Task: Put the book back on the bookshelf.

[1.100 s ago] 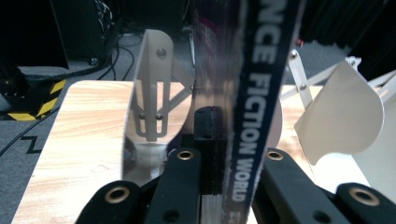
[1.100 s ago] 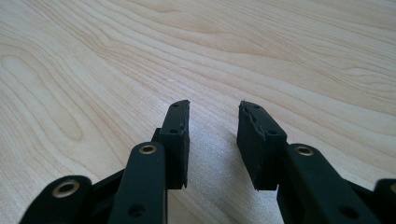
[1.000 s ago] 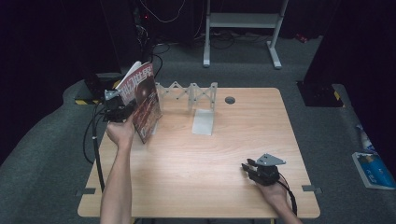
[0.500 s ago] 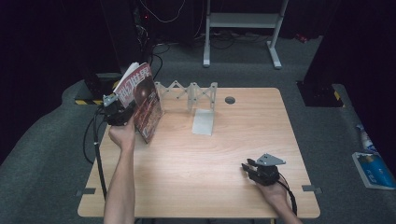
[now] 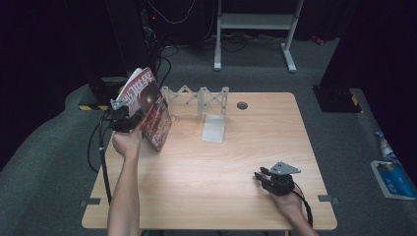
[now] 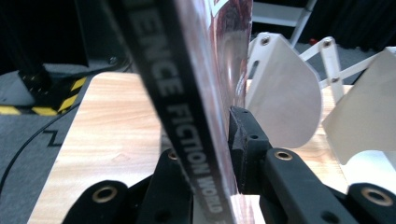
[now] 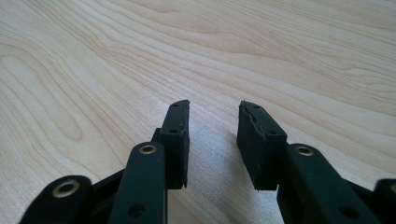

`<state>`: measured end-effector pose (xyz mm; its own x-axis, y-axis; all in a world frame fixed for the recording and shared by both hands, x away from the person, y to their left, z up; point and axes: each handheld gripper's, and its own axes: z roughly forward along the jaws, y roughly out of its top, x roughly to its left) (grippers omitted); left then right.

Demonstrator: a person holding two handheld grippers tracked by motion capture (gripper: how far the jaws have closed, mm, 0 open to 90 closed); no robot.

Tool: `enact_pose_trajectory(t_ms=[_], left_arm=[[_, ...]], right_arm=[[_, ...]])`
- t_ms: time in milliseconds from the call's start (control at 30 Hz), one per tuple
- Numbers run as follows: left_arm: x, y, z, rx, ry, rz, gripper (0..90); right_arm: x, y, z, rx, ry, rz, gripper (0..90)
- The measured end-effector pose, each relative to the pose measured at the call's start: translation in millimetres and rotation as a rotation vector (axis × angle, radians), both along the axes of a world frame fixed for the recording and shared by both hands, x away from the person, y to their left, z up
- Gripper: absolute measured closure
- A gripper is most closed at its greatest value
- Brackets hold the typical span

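Right gripper: nearest the person, low at the right of the counter, resting in the person's right hand; its jaws stand apart with bare wood between them and nothing held.

Left hand: reaches up the left side of the counter, carrying the left gripper.

Left gripper: its jaws have just been opening a little; the magazine is between them. In the left gripper view the right pad lies against the glossy cover, and the spine hides the other pad, so whether it presses I can't quite be sure; it appears to pinch the lower edge of the magazine.

Magazine: held upright and tilted above the counter's left rear part, reddish cover facing right. Its black spine rises straight out of the left gripper's jaws, white lettering running along it.

Folding rack: just beyond and to the right of the magazine, a white scissor-style stand stretched along the rear of the counter; its rounded white plates show close behind the cover.

White sheet: flat on the counter in front of the rack's right end, well apart from both grippers.
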<state>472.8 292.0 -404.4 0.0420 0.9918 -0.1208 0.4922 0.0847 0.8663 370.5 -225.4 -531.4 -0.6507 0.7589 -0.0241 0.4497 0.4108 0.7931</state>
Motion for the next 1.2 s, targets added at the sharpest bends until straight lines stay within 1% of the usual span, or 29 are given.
enact_pose_trajectory(t_ms=[100, 167, 233, 333, 433, 533, 667, 733, 833, 933, 1033, 1067, 1133, 1167, 1200], left_arm=[[0.7, 1.2, 1.3, 0.029, 0.026, -0.002, 76.1], [0.9, 1.2, 2.5, 0.039, 0.035, -0.005, 75.1], [0.9, 1.3, 2.7, 0.04, 0.038, -0.005, 74.3], [0.7, 3.4, 2.9, 0.03, 0.05, 0.001, 72.5], [-0.8, 5.8, 2.5, 0.019, 0.053, -0.002, 71.7], [-2.0, 5.4, 2.8, 0.024, 0.055, -0.006, 70.9], [-4.1, 5.9, 3.4, 0.023, 0.055, -0.009, 69.3], [-5.5, 6.3, 3.6, 0.012, 0.052, -0.011, 67.9], [-7.4, 5.8, 4.6, 0.017, 0.051, -0.014, 65.4], [-10.1, 6.5, 6.1, 0.002, 0.052, -0.012, 62.0], [-12.4, 8.4, 7.4, -0.002, 0.051, -0.009, 59.6], [-14.4, 10.5, 8.3, -0.008, 0.057, -0.004, 58.9], [-15.6, 11.4, 8.8, -0.011, 0.057, -0.002, 58.4], [-18.3, 12.6, 9.2, -0.017, 0.049, -0.005, 58.1], [-19.4, 12.8, 9.2, -0.013, 0.048, -0.009, 57.9]], right_arm=[[0.0, 0.0, 0.0, 0.0, 0.0, 0.0, 63.9], [0.0, 0.0, 0.0, 0.0, 0.0, 0.0, 63.9], [0.0, 0.0, 0.0, 0.0, 0.0, 0.0, 63.9], [0.0, 0.0, -0.1, 0.001, -0.001, 0.0, 63.9], [0.1, -0.1, -0.1, 0.001, 0.0, 0.0, 63.9], [0.1, -0.2, -0.1, 0.001, -0.001, 0.001, 63.9], [0.1, -0.1, -0.1, 0.001, -0.001, 0.001, 63.6], [0.0, 0.0, -0.1, 0.001, 0.0, 0.001, 63.5], [0.1, 0.0, -0.1, 0.001, 0.0, 0.002, 63.0], [0.0, 0.1, -0.1, 0.002, 0.0, 0.002, 62.8], [0.0, 0.0, -0.2, 0.002, 0.0, 0.001, 62.4], [0.0, 0.1, -0.2, 0.002, 0.0, 0.001, 62.2], [0.0, 0.1, -0.2, 0.002, 0.0, 0.001, 61.8], [0.1, 0.0, -0.2, 0.002, 0.0, 0.0, 61.6], [0.1, 0.0, -0.2, 0.002, 0.0, 0.0, 61.3]])
